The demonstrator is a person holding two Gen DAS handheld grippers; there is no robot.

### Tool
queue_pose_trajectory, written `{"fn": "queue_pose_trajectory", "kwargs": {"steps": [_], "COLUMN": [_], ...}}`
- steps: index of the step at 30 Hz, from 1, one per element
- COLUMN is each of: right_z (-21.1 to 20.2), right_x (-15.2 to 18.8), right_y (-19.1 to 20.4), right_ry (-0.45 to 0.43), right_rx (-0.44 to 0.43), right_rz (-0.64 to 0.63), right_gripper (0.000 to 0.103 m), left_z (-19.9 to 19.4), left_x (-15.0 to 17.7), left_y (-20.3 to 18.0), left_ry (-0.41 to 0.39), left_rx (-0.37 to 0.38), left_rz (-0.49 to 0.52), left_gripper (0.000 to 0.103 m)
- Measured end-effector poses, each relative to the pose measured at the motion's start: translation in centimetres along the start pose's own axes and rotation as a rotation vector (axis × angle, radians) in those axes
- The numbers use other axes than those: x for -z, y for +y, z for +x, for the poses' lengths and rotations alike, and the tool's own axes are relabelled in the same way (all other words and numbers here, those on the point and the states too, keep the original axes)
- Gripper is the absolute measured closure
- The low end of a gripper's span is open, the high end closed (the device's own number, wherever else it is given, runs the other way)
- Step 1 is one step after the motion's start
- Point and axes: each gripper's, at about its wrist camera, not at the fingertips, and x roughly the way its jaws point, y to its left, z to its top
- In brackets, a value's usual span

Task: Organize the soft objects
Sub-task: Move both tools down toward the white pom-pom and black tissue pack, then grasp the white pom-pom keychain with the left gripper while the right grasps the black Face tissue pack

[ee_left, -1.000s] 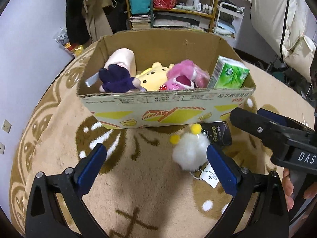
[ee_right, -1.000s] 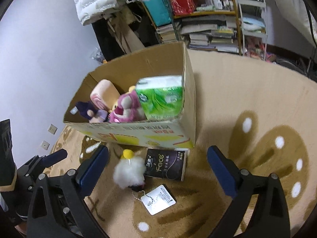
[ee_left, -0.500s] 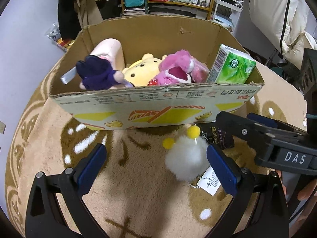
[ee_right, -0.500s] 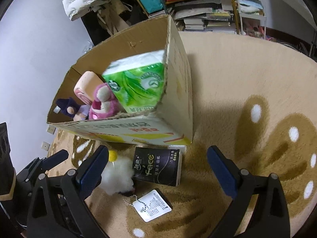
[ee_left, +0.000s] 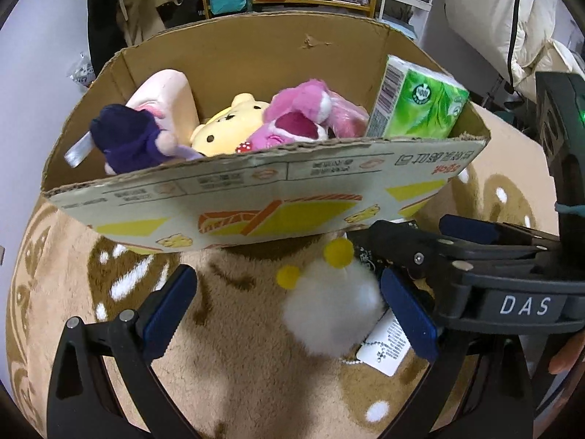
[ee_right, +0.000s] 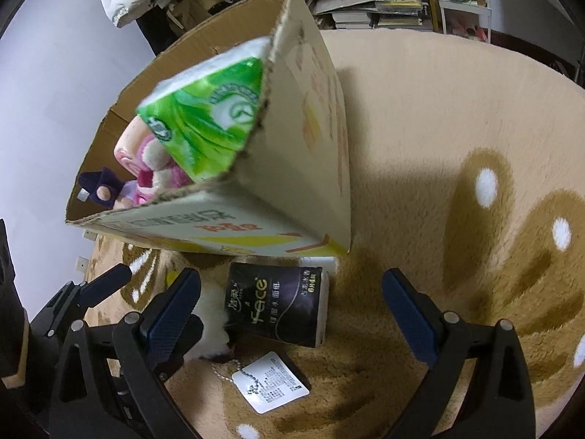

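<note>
Closing in: both tools are nearing the box (ee_left: 256, 197) compared with a second ago
Left tool (ee_left: 289, 314): spread around the white pompom (ee_left: 329, 314)
Right tool (ee_right: 292, 314): spread over the black tissue pack (ee_right: 278, 303) on the rug (ee_right: 438, 146)

Even indoor light from above, moderately bright; the cardboard box (ee_left: 256, 197) throws a soft shadow onto the rug (ee_right: 420, 109) before it. Fisheye bending curves both views toward dark corners; the green tissue pack (ee_right: 204, 124) looks motion-blurred

white pompom toy (ee_left: 331, 316), green tissue pack (ee_left: 420, 106), tan-and-brown rug (ee_right: 457, 153)
</note>
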Motion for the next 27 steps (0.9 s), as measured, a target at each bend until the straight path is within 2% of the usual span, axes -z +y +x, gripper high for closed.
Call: {"fn": "queue_pose_trajectory", "kwargs": {"steps": [9, 18, 27], "right_z": [0.9, 1.7, 2.3], "right_x": [0.1, 0.3, 0.6], "right_y": [0.1, 0.5, 1.0], "right_ry": [0.023, 0.022, 0.031], "right_rx": [0.013, 0.054, 0.076], "right_rz": [-0.009, 0.000, 0.013], "right_gripper": [0.000, 0.000, 0.000], "left_z": [1.8, 3.3, 3.7], "left_x": [0.4, 0.5, 1.2], "left_y": [-1.0, -1.6, -2.2], "left_ry": [0.050, 0.076, 0.081], "left_rx": [-0.023, -0.011, 0.047], "left_rz": [0.032, 0.027, 0.028], "left_gripper": [0.003, 0.004, 0.025]}}
